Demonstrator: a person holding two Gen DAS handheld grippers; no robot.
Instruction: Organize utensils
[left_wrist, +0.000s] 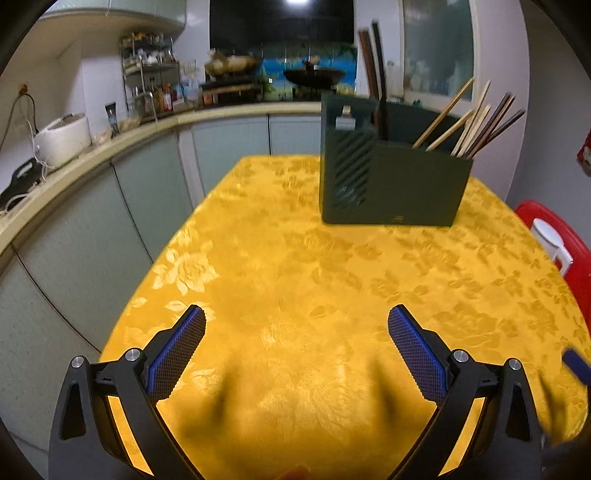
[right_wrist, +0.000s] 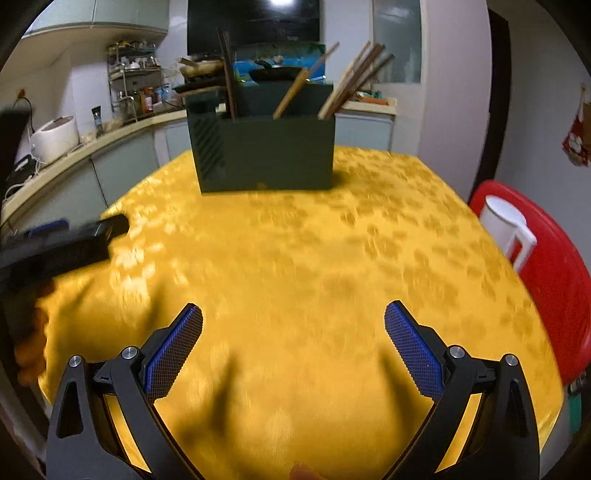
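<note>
A dark green utensil holder (left_wrist: 395, 181) stands on the yellow tablecloth (left_wrist: 295, 280) at the far side; it also shows in the right wrist view (right_wrist: 266, 155). Several wooden chopsticks (left_wrist: 476, 122) lean out of its right compartment, and dark ones (right_wrist: 227, 74) stand at its left. My left gripper (left_wrist: 295, 325) is open and empty above the near cloth. My right gripper (right_wrist: 293, 321) is open and empty too. The left gripper's black body (right_wrist: 62, 243) shows blurred at the left of the right wrist view.
A red stool (right_wrist: 546, 258) with a white jug (right_wrist: 506, 225) stands at the table's right. A kitchen counter (left_wrist: 110, 147) with a rice cooker (left_wrist: 64, 138) and a spice rack runs along the left and back. A wok (left_wrist: 314, 75) sits on the stove behind.
</note>
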